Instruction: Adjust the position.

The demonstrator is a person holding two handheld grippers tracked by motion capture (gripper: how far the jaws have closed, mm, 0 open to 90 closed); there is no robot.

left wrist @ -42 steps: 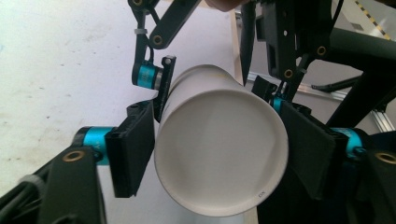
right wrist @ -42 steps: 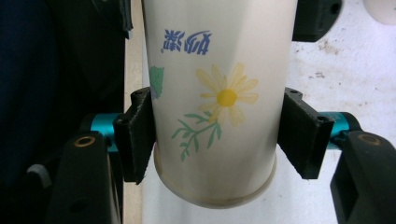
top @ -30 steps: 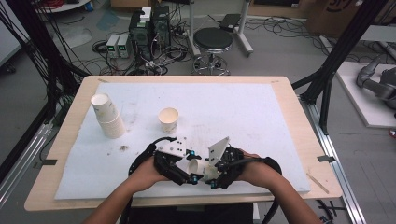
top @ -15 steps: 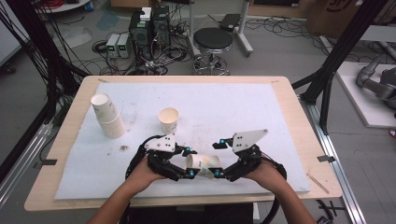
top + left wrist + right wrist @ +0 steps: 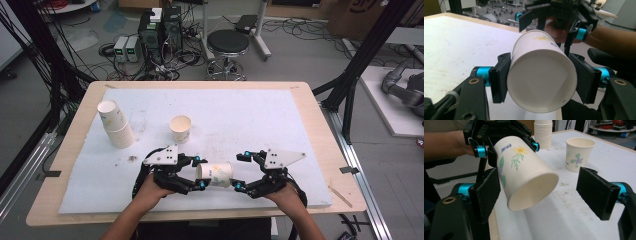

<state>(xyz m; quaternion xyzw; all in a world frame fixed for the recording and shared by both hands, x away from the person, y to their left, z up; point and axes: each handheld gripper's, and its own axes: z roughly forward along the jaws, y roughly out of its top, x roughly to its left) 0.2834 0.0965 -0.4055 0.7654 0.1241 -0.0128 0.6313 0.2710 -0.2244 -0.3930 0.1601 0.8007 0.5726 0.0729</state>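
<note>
Since a second ago the right gripper [image 5: 239, 171] has let go, its jaws just opening wide with the paper cup's [image 5: 215, 174] rim between them, untouched. That cup hangs sideways above the tabletop's [image 5: 300, 130] near edge, clamped only in the left gripper [image 5: 201, 173]; squeezing could crush it, or it could slip free. Farther off, an upright cup [image 5: 180, 128] and a cup stack [image 5: 116, 125] could be toppled.

the tall stack of white paper cups [image 5: 543, 133] is cut off by the top edge of the right gripper view. small blue lettering on the flowered white paper cup [image 5: 524, 170], held sideways, is too blurred to read.
</note>
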